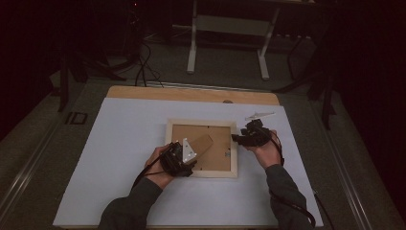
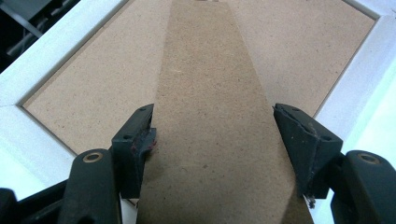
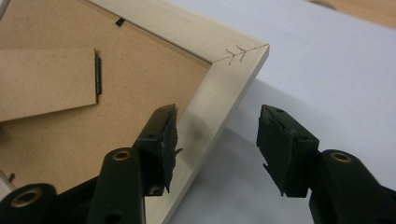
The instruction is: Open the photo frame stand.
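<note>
The picture frame (image 1: 201, 148) lay face down on the white sheet (image 1: 124, 143) covering the table, just past the middle toward three o'clock, its brown backing board (image 2: 84, 79) up. You held the left gripper (image 1: 178, 159) over the frame's seven o'clock corner. In the left gripper view its jaws stood on either side of the stand flap (image 2: 212, 116), which ran away from them toward twelve o'clock. The left pad touched the flap's edge and the right pad sat just beside the other edge, so I cannot tell whether you had it pinched or merely bracketed.

Your right gripper (image 1: 250, 134) was at the frame's three o'clock side. In the right gripper view its jaws were spread apart, straddling the pale wooden rail (image 3: 219, 98) near a corner, one pad over the backing side, the other over the sheet, neither pressing the wood.
</note>
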A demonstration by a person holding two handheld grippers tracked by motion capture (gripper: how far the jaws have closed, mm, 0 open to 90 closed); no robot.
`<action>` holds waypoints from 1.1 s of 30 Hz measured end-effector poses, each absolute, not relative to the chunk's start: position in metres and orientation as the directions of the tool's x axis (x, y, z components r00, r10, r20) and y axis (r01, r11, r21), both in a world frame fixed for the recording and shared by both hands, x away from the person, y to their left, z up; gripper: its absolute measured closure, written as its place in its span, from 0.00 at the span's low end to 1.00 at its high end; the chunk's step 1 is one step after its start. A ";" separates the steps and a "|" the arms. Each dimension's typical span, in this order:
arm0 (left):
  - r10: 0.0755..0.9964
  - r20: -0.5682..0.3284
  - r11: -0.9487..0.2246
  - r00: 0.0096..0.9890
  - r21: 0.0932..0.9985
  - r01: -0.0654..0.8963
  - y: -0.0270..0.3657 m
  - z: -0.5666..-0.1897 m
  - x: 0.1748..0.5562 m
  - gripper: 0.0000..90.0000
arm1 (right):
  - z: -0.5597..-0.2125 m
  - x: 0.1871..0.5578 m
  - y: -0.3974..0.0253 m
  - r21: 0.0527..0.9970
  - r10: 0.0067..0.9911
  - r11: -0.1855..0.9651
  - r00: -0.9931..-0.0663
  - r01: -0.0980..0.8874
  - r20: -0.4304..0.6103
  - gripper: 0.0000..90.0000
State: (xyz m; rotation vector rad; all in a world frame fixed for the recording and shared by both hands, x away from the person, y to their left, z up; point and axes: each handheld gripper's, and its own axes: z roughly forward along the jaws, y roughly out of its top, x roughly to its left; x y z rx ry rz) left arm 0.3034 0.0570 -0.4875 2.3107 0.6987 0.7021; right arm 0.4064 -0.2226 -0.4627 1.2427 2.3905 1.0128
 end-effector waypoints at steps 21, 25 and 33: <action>0.600 0.376 -0.677 0.706 0.709 0.198 0.058 -0.487 0.292 0.39 | -0.469 0.426 -0.230 0.635 0.734 0.270 -0.582 0.724 0.351 0.56; 0.598 0.379 -0.674 0.706 0.715 0.187 0.059 -0.488 0.292 0.39 | -0.471 0.426 -0.241 0.623 0.708 0.216 -0.560 0.751 0.430 0.63; 0.607 0.327 -0.657 0.724 0.719 0.225 0.063 -0.489 0.296 0.39 | -0.470 0.424 -0.241 0.624 0.714 0.207 -0.553 0.753 0.430 0.64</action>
